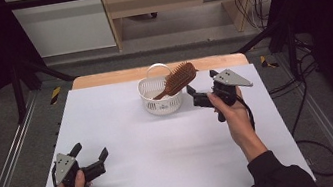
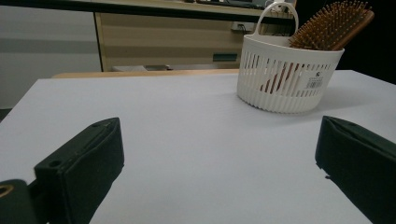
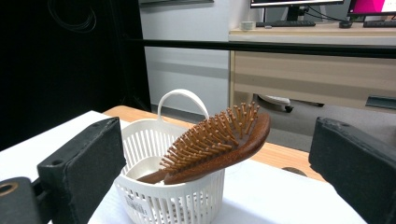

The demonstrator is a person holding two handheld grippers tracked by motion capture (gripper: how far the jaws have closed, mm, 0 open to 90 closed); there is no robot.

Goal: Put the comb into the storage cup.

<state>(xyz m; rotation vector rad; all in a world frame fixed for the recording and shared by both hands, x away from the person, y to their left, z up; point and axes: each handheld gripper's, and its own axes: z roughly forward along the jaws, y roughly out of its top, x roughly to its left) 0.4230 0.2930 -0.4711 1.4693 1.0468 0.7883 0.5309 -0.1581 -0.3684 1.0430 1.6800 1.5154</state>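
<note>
A brown wooden hairbrush (image 1: 178, 79) (image 2: 332, 25) (image 3: 217, 142) leans handle-down in a small white slotted basket (image 1: 160, 103) (image 2: 285, 79) (image 3: 173, 200) at the table's far middle, its bristled head sticking out over the rim to the right. My right gripper (image 1: 202, 87) is held just right of the basket, open, with nothing between its jaws. My left gripper (image 1: 90, 153) rests at the near left of the white table top (image 1: 162, 144), also open and holding nothing. In the left gripper view the basket stands well ahead, to the right.
The basket has a looped handle (image 1: 157, 67) at its back. A wooden strip (image 1: 101, 79) edges the far side of the table. Black frame bars and cables stand beyond, and metal rails run along both sides. A desk with monitors is in the background.
</note>
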